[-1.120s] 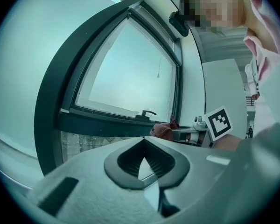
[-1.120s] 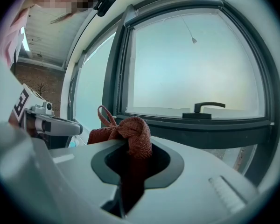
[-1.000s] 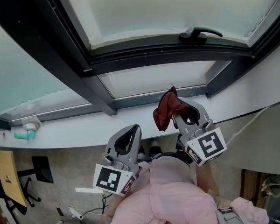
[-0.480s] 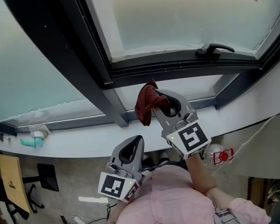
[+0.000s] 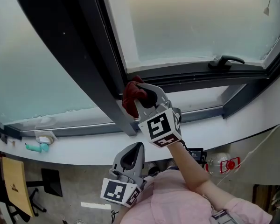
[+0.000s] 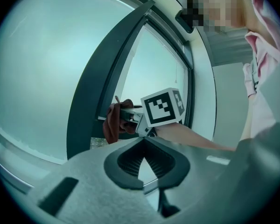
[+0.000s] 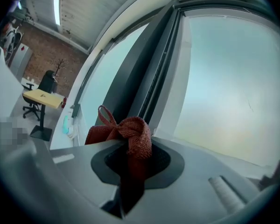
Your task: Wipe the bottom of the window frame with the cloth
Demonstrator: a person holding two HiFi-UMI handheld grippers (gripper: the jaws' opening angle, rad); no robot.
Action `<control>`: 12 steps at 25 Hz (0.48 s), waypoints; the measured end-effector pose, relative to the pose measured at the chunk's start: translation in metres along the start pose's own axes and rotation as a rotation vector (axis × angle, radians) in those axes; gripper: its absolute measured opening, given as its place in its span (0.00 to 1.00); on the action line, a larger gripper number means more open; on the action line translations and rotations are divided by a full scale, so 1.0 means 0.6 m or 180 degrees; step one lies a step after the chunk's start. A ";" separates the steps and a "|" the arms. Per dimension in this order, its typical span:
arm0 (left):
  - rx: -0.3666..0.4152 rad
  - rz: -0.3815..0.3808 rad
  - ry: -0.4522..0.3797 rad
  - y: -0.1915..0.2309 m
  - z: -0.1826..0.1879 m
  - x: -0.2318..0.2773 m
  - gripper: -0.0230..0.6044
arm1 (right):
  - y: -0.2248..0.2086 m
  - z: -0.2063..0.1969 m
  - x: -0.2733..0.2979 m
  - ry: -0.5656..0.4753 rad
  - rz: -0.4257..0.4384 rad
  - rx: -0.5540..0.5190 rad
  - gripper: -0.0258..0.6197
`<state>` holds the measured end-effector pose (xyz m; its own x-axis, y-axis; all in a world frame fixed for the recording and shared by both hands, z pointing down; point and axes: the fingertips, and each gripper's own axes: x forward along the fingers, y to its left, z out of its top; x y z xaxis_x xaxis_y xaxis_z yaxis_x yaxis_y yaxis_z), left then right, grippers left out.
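The right tongs hold the cloth at the left corner of the frame's bottom rail. A thick dark post stands just beside the cloth on its left and blocks any pass that way. To the right the rail runs open as far as a black handle, which sticks up near its right end. Below the rail, a recessed pane forms a shallow pocket between the post and a slanted dark bar. The white sill is bare along its middle and right. A small teal thing sits near its left end.
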<state>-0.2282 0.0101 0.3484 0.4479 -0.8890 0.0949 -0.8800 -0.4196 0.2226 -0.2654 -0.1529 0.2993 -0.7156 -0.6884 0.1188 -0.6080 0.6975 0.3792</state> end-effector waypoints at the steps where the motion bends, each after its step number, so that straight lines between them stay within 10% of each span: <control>1: -0.0008 0.0013 0.0002 0.005 0.000 -0.001 0.03 | 0.001 -0.003 0.012 0.0057 -0.0049 -0.0092 0.13; 12: -0.0086 -0.0061 0.0055 0.027 -0.009 0.018 0.03 | 0.000 -0.019 0.046 0.0391 -0.0200 -0.0173 0.13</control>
<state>-0.2369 -0.0051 0.3580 0.4675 -0.8775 0.1070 -0.8668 -0.4312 0.2505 -0.2813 -0.1743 0.3130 -0.6271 -0.7519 0.2033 -0.6284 0.6427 0.4382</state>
